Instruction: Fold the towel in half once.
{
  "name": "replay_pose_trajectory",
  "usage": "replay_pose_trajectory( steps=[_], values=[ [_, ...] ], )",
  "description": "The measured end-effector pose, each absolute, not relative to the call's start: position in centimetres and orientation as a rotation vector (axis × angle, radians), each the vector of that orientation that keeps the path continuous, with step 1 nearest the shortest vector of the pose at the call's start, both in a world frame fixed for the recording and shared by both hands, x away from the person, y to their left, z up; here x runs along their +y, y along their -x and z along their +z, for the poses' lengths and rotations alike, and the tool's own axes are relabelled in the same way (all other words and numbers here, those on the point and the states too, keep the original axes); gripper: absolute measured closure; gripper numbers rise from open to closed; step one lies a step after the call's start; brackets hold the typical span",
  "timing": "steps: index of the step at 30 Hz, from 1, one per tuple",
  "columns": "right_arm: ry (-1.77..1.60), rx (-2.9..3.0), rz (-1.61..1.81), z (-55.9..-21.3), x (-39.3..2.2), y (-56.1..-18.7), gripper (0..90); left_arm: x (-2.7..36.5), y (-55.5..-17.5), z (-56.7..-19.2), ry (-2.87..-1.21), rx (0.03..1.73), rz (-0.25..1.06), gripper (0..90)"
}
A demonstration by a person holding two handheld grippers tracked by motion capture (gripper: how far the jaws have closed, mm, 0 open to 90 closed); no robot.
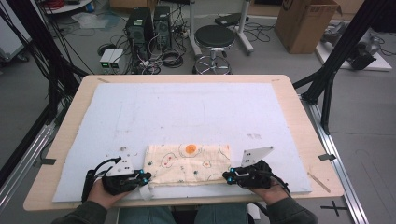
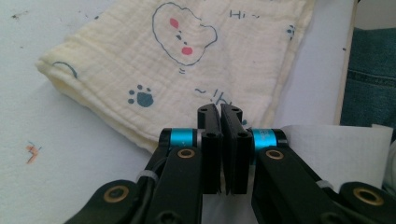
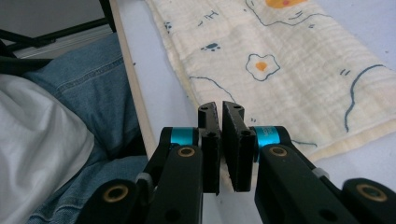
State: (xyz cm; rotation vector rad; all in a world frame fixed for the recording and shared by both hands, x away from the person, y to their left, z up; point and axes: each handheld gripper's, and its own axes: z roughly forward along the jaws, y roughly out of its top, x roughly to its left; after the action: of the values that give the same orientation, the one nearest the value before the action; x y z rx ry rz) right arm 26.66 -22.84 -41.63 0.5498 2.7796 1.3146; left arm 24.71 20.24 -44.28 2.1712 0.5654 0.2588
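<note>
The cloth (image 1: 187, 164) is a pale yellow crinkly muslin, folded into a long strip, printed with fried eggs, blue paw prints and outlined blobs. It lies at the near edge of the white mat (image 1: 187, 112). The left gripper (image 1: 145, 177) and right gripper (image 1: 228, 177) each pinch a near corner, jaws clamped together.

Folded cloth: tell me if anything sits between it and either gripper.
Nothing visible does. The left gripper and right gripper sit at the near corners of the folded cloth, fingers shut; whether they pinch its edge cannot be told.
</note>
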Motion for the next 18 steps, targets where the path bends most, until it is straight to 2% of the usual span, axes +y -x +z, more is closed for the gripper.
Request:
replay_pose_trajectory(
  steps=[7, 9, 11, 14, 18],
  values=[
    [-0.534, 2.837, 1.259, -42.4, -22.7, -26.2, 84.7, 20.3, -24.7, -44.3, -2.171, 0.569, 0.253, 86.2],
    [-0.541, 2.863, 1.243, -42.7, -22.6, -26.2, 80.2, 20.4, -24.7, -44.2, -2.172, 0.569, 0.255, 85.4],
    [-0.562, 2.863, 1.255, -42.7, -22.6, -26.4, 70.8, 20.5, -24.8, -44.0, -2.153, 0.574, 0.241, 81.7],
    [-0.577, 2.830, 1.320, -42.2, -22.6, -26.6, 65.6, 20.8, -24.8, -43.4, -2.081, 0.602, 0.217, 73.9],
    [-0.627, 2.785, 1.337, -41.7, -22.7, -27.5, 64.5, 20.7, -25.2, -42.9, -2.052, 0.627, 0.244, 67.5]
  ],
)
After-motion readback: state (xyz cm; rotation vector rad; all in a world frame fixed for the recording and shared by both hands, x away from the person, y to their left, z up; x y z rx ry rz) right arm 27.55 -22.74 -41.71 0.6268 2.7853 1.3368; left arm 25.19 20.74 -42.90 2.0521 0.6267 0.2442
